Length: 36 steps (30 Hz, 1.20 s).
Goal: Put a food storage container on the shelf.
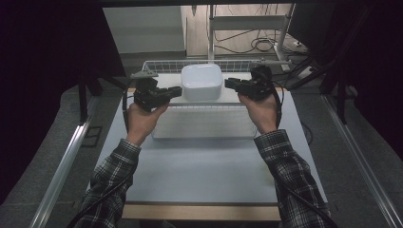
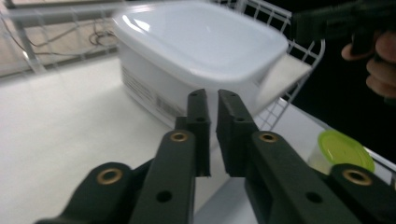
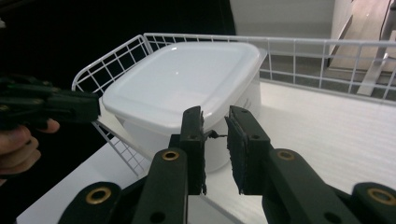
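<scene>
- My left gripper (image 2: 212, 100) sits low centre in the left gripper view, jaws drawn nearly together with a thin slit between them and nothing caught there. The tips point at the near wall of the white lidded container (image 2: 196, 51), just short of it as far as I can tell.
- My right gripper (image 3: 215, 116) shows low centre in the right gripper view, jaws also narrow, a slightly wider gap, nothing in it. They aim at the container's (image 3: 187, 84) lid rim and side.
- In the high view the left gripper (image 1: 175, 90) and the right gripper (image 1: 230, 83) flank the container (image 1: 202, 81) at upper centre, one at each side.
- The container stands upright, lid on, on the white surface inside the white wire basket (image 3: 116, 56).
- A small tub with a green lid (image 2: 343, 151) sits at the lower right of the left gripper view, beyond the basket wall.
- I judge this the approach step: bracketing the container before lifting it.
- Next I would press in evenly from both sides under the lid rim, keep level, then raise over the basket wall.
</scene>
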### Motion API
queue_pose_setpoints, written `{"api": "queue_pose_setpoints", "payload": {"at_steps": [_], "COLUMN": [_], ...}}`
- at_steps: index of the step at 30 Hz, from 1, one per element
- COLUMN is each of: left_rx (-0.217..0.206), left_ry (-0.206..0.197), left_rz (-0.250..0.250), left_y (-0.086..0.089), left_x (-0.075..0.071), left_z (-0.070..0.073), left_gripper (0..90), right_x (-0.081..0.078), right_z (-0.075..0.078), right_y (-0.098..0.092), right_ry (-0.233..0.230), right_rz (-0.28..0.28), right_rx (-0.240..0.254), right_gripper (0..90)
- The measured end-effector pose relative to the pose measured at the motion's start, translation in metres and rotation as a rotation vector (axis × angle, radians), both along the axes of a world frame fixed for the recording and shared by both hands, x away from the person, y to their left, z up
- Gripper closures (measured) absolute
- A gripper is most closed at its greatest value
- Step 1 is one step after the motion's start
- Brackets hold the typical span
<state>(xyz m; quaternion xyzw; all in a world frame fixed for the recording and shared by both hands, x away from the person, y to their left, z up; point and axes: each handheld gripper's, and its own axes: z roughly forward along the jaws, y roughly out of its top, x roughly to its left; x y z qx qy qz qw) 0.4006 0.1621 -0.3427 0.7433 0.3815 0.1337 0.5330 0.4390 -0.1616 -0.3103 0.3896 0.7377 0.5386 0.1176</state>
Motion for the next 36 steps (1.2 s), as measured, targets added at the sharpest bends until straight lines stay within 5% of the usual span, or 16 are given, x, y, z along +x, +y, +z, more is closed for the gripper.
{"api": "queue_pose_setpoints", "payload": {"at_steps": [5,11,19,36], "left_rx": [0.031,0.044,0.033,0.127], "left_ry": [0.014,0.017,0.014,-0.062], "left_rz": [-0.023,0.004,0.003,-0.033], "left_y": [-0.011,-0.016,-0.016,-0.012], "left_x": [0.007,0.011,0.007,-0.05], "left_z": [-0.009,-0.008,-0.006,-0.02], "left_gripper": [86.8,85.4,82.5,39.0], "right_x": [0.0,0.0,-0.005,-0.052], "right_z": [-0.006,-0.009,-0.012,-0.034], "right_y": [-0.002,-0.004,-0.008,-0.011], "right_ry": [0.018,0.022,0.02,-0.093], "right_rz": [0.005,0.01,0.019,0.062], "right_rx": [0.001,0.009,0.009,-0.156], "right_gripper": [75.4,72.8,71.7,38.5]}}
